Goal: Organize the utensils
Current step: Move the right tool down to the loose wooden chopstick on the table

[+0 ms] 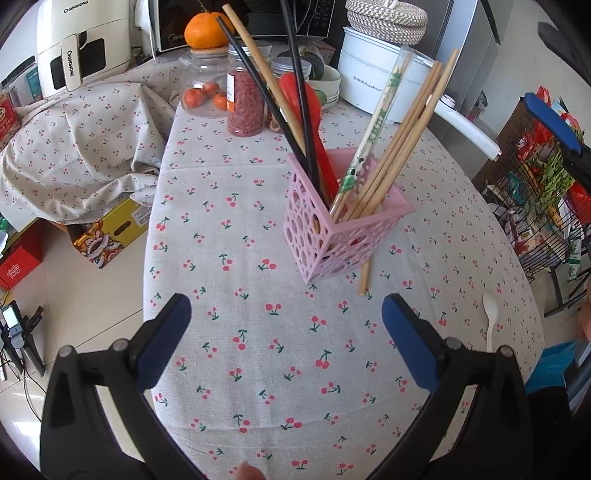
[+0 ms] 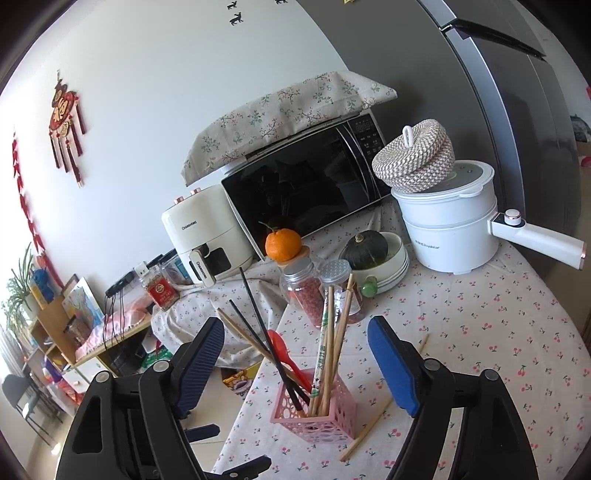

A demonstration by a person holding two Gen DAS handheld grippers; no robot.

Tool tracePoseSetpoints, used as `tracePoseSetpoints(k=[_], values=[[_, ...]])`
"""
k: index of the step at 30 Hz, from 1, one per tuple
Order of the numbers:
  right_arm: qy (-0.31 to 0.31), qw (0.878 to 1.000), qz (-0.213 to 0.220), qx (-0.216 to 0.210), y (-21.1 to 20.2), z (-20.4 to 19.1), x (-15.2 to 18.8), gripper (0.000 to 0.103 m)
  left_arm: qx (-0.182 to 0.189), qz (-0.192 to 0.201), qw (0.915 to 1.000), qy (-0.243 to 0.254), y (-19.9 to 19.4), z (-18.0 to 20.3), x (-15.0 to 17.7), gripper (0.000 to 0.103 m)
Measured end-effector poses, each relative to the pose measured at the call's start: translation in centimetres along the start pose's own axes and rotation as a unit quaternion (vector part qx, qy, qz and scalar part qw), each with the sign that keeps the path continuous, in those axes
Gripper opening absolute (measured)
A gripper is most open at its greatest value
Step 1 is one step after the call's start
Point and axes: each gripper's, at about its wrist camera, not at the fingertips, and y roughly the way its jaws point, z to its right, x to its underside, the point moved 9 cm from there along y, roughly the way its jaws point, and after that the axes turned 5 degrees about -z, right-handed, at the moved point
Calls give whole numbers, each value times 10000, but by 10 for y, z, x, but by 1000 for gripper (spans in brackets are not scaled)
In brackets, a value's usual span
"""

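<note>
A pink perforated utensil holder (image 1: 343,221) stands on the cherry-print tablecloth (image 1: 258,350). It holds wooden chopsticks (image 1: 402,144), black chopsticks (image 1: 295,96), a wrapped pair (image 1: 373,136) and a red spoon (image 1: 314,122). A loose wooden chopstick (image 1: 365,275) lies by the holder's near right side. A white plastic spoon (image 1: 490,319) lies at the right. My left gripper (image 1: 286,325) is open and empty, short of the holder. My right gripper (image 2: 295,354) is open and empty above the holder (image 2: 317,413); the loose chopstick (image 2: 364,432) lies to its right, and another (image 2: 423,345) farther back.
Jars (image 1: 245,92), an orange (image 1: 207,31), a white electric pot (image 2: 450,225) with a long handle, a squash in bowls (image 2: 369,251), a microwave (image 2: 310,184) and an air fryer (image 2: 207,236) crowd the table's far side. A wire rack (image 1: 543,206) stands right; boxes (image 1: 110,232) lie on the floor at the left.
</note>
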Motion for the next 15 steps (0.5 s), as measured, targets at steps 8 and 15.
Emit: tracePoseSetpoints(k=[8, 15], values=[[-69, 9976, -130, 679, -22, 46, 2, 93, 58, 82, 9999, 91, -4, 18, -4, 103], [73, 9901, -695, 1214, -18, 89, 22, 103, 169, 116, 9997, 101, -4, 36, -10, 103]])
